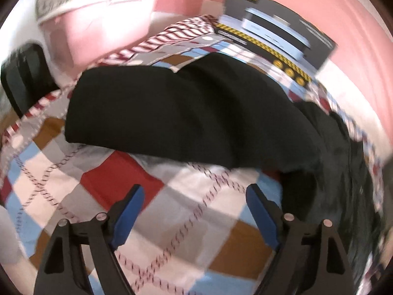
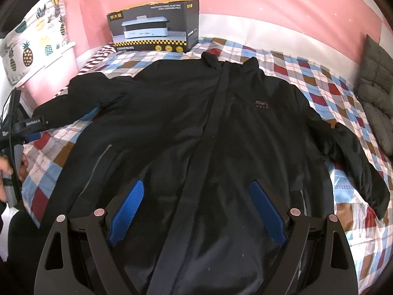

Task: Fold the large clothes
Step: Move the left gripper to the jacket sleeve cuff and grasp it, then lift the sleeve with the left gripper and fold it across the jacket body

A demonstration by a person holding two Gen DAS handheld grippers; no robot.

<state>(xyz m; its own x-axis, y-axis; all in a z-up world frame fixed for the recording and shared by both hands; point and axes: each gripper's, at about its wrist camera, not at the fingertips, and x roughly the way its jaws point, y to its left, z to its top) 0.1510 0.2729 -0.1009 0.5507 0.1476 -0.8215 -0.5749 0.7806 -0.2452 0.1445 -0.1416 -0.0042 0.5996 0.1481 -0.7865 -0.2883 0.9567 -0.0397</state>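
Flat on the checked bedspread (image 2: 319, 93), black jacket (image 2: 196, 123) lies spread.

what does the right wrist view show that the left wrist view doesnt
Only the right wrist view shows the whole black jacket spread flat, front up, with its chest logo, the grey quilted cushion, the pineapple pillow, and the left gripper at the picture's left edge by the sleeve.

Only the left wrist view shows that sleeve close up, with the left gripper's open fingers over bare quilt.

Both show the patchwork quilt, the cooker box and the pink wall. The right gripper hangs open over the jacket.
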